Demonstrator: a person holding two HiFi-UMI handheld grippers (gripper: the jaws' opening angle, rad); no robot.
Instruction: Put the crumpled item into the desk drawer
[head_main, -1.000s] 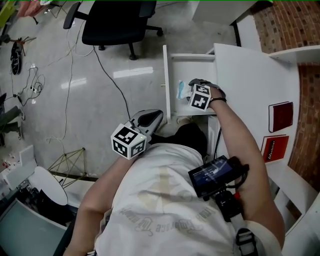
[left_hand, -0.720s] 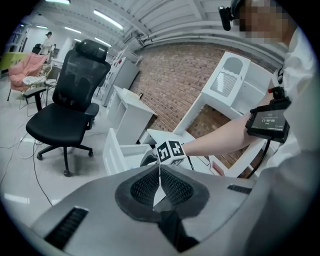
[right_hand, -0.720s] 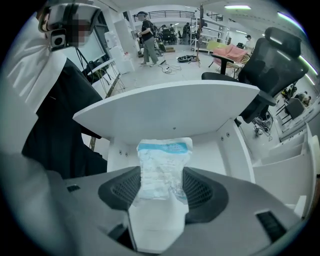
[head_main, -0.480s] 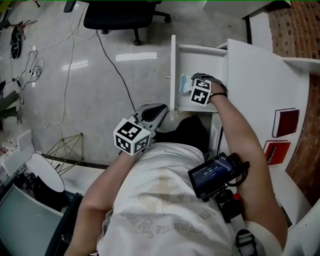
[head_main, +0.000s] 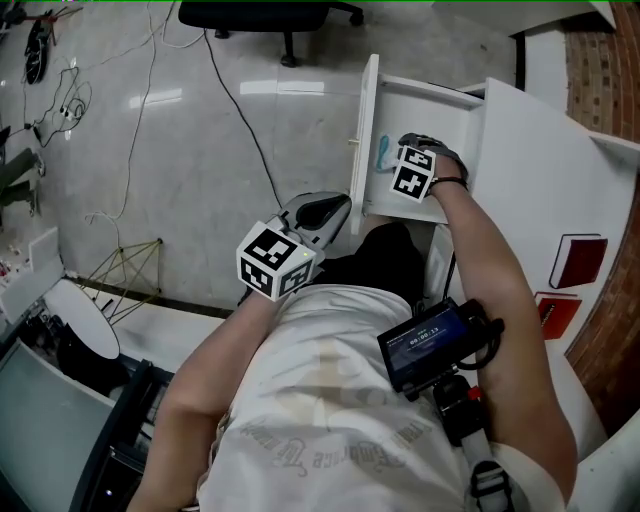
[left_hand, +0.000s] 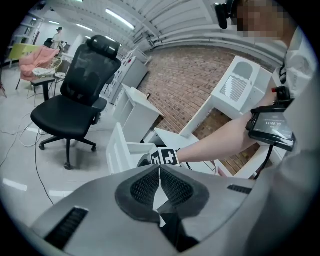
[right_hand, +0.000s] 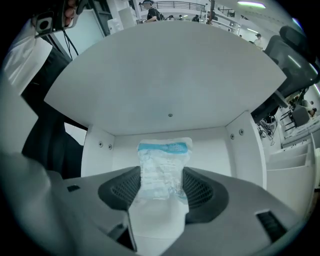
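Observation:
The crumpled item is a white plastic packet (right_hand: 164, 167) with a blue band at its top. My right gripper (right_hand: 162, 187) is shut on it, both pads against its sides. The packet hangs inside the open white desk drawer (right_hand: 215, 150), close to the drawer's inner wall. From the head view, the right gripper (head_main: 393, 160) reaches into the drawer (head_main: 425, 100) and the packet (head_main: 384, 152) shows just behind the drawer front. My left gripper (head_main: 335, 208) hangs outside the drawer's front near my body. Its pads (left_hand: 172, 187) meet with nothing between them.
The white desk top (head_main: 520, 170) lies right of the drawer, with red books (head_main: 580, 262) on a shelf beyond. A black office chair (left_hand: 80, 100) stands on the floor past the drawer. Cables (head_main: 150, 100) and a wire frame (head_main: 125, 285) lie on the floor at left.
The head view has shifted, so the drawer sits higher and further right. The right gripper stays in the drawer, still holding the packet. The left gripper keeps its place.

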